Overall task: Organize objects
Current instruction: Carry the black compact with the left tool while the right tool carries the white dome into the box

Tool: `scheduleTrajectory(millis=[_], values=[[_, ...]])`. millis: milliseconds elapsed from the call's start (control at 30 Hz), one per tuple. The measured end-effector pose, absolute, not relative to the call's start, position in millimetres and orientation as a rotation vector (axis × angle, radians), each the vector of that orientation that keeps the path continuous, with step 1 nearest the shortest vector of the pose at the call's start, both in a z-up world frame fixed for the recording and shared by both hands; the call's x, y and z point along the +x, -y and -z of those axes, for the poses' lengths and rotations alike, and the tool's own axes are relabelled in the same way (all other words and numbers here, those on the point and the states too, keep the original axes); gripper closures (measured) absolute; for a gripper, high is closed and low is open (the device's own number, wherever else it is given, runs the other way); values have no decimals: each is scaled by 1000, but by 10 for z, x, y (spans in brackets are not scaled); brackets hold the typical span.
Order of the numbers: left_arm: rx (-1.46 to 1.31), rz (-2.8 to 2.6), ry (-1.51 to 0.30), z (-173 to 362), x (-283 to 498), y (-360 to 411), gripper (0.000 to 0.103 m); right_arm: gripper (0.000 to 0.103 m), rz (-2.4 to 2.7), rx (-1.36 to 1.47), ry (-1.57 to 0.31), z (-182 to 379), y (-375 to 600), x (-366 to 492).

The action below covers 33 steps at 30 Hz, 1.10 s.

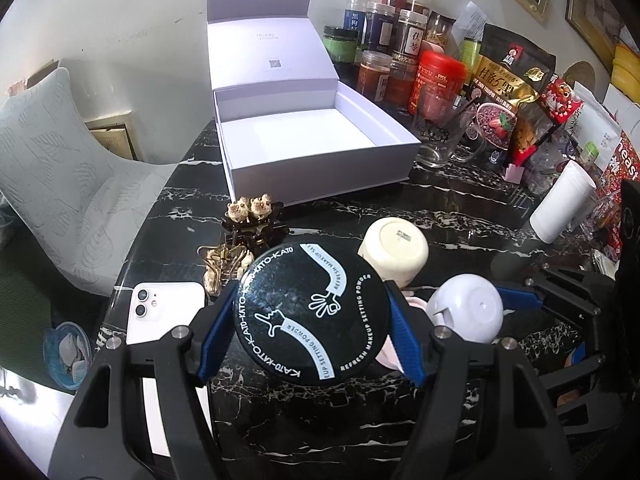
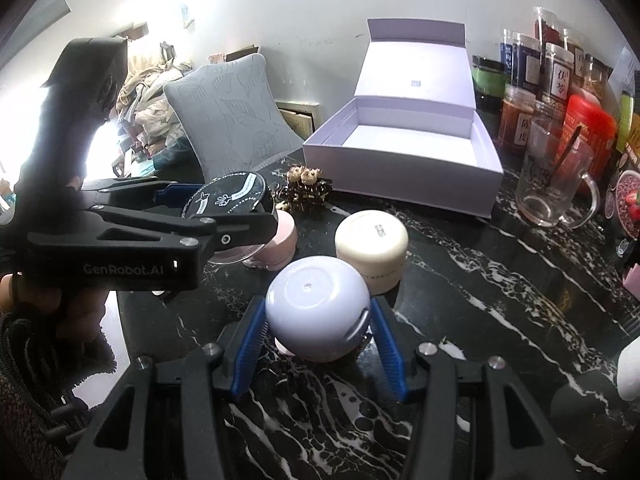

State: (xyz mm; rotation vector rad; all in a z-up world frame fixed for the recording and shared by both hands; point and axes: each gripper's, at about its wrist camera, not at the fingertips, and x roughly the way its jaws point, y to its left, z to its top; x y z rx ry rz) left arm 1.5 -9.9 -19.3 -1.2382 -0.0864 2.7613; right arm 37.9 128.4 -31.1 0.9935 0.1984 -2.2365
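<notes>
Gripping a round black setting-powder jar with white lettering on its lid, the left gripper is seen with its blue-padded fingers pressed against the jar's two sides, above a black marble table veined in white. The right gripper is clenched on one rounded lavender plastic pot, held bottom-up between its blue pads. Beside that pot, one cream cylindrical jar stands upside down on the table, and one pink jar is partly hidden behind the left gripper. One large white cardboard gift box sits open farther back, its hinged lid raised upright; nothing is seen inside it. Two hair clips are counted near the box: one dark claw clip topped with two small bear figures and one gold clip touching it. One white smartphone lies camera-side up by the table edge. One clear glass mug holds a dark spoon. Behind it, a crowd of lidded clear spice jars and one red tin is ranged along the wall.
</notes>
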Motion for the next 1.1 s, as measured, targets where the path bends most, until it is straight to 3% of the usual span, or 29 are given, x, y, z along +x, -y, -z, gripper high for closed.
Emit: scheduleTrajectory(millis=[1100], values=[[-1164, -2785, 18, -281, -853, -86, 35, 49, 2282, 819, -310, -319, -1346, -395]])
